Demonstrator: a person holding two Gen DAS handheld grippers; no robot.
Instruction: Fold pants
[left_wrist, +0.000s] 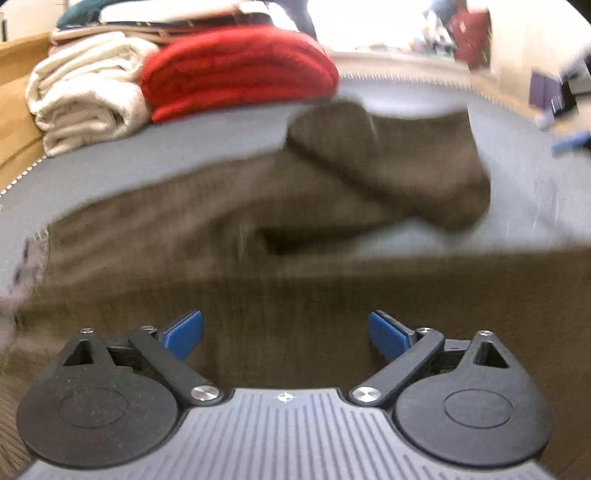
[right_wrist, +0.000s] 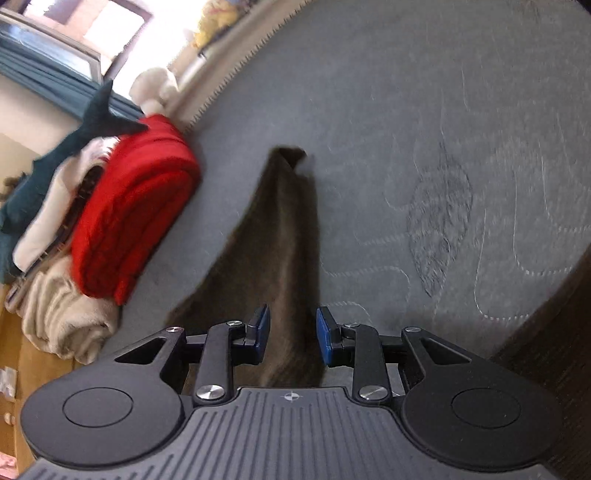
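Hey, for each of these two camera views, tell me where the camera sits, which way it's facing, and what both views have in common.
Left wrist: sits on the left gripper, looking forward and down over the brown pants spread on the grey mattress; its own wide-open blue fingertips show.
Right wrist: sits on the right gripper, looking down along a brown pant leg between its partly closed fingers, over the mattress.
Shared: the pants, the mattress, and the folded red blanket beside the cream blanket.
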